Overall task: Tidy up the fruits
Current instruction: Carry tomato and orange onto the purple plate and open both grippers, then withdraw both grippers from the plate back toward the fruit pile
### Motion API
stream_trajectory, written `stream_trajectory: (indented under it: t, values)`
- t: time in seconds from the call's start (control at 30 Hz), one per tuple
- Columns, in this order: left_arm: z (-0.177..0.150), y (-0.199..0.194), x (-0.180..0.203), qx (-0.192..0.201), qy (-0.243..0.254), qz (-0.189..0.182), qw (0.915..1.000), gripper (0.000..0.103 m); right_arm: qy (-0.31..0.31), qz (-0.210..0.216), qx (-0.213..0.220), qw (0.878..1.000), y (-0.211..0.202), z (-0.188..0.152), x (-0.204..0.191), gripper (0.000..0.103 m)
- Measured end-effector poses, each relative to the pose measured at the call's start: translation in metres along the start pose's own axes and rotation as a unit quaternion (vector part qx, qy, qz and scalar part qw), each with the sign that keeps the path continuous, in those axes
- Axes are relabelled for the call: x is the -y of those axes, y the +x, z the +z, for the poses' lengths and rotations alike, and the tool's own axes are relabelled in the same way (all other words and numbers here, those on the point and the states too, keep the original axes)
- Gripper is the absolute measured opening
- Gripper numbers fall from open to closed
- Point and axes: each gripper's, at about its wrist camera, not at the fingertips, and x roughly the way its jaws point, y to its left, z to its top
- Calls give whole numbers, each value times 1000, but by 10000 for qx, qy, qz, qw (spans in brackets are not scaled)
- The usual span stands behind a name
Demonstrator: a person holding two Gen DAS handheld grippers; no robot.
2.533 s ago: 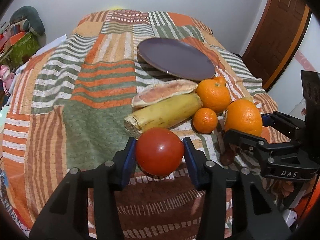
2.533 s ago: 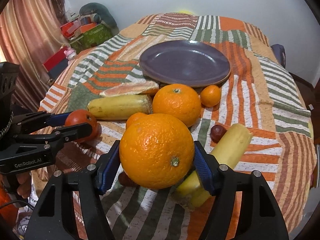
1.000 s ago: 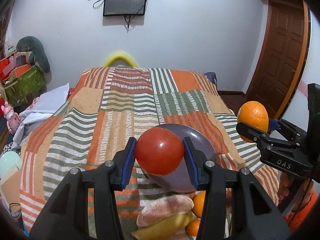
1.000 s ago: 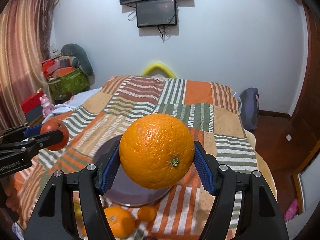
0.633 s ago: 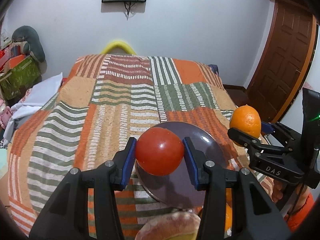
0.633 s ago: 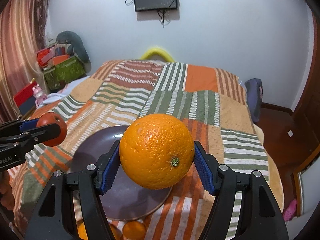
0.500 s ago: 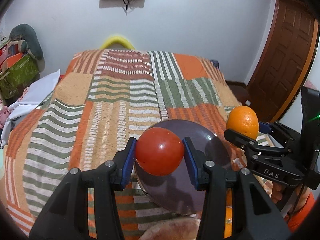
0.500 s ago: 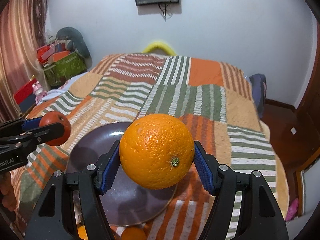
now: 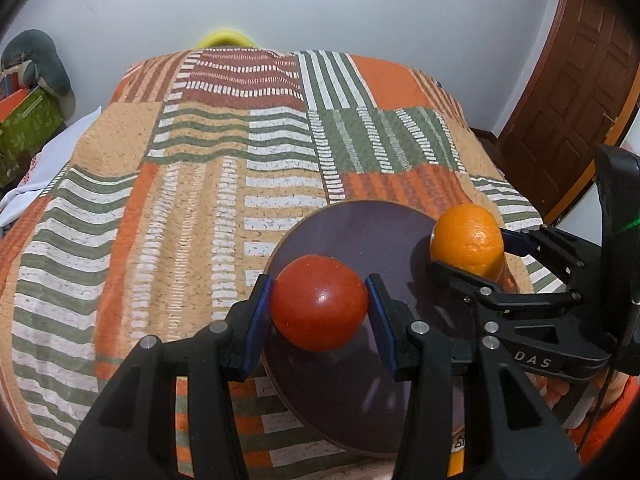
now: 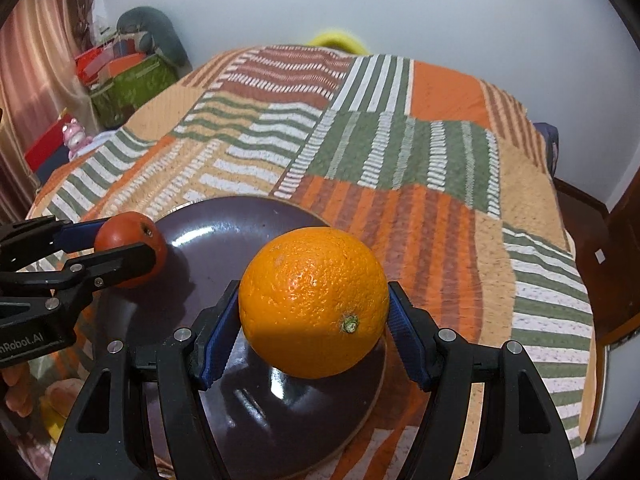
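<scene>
- The left tool [image 9: 319,309] grips a glossy red tomato [image 9: 319,302] between its two blue-padded fingers [image 9: 256,322], holding it over the near-left part of a dark purple plate [image 9: 384,392].
- The right tool [image 10: 314,322] clamps a large orange [image 10: 314,303] from both sides, its stem scar facing the camera, above the near-right half of the plate [image 10: 280,412].
- In the left wrist view the right tool [image 9: 472,254] reaches in from the right of the plate, its orange [image 9: 467,241] hanging over the plate's right rim.
- In the right wrist view the left tool [image 10: 120,246] comes in from the left of the plate, its tomato [image 10: 132,248] poised at the plate's left edge.
- Whether either fruit touches the plate cannot be told from these views; both appear just above its surface.
- The plate lies on a bed covered by a patchwork quilt [image 9: 192,184] of orange, green and white stripes, which spreads well beyond the plate on every side.
- Beyond the plate's near-left edge in the right wrist view, more pale and yellow fruit [image 10: 60,396] lies half hidden under the left tool.
- A brown wooden door [image 9: 580,92] stands far right of the plate; a green box [image 10: 132,88] sits far left.
</scene>
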Motion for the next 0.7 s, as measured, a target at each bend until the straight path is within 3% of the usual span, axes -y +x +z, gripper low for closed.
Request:
stream_trajectory:
  t: [0.3,0.37,0.47,0.7]
  values:
    - [0,9,-4,-90,-92,37,9999,49,-27,39,-187,9998,7,0,2,67]
    - [1,6,-6,-52,-146,-16,9999,63,-32,96,-166,9998,4,-1,2,70]
    - [2,0,-6,62,-169,31,9998,67,-82,-7,26,10000,-6,0,0,82]
    - [0,-24,-3,231,-134,109,9996,67,-123,-122,330,9993,-35,0,-3,83]
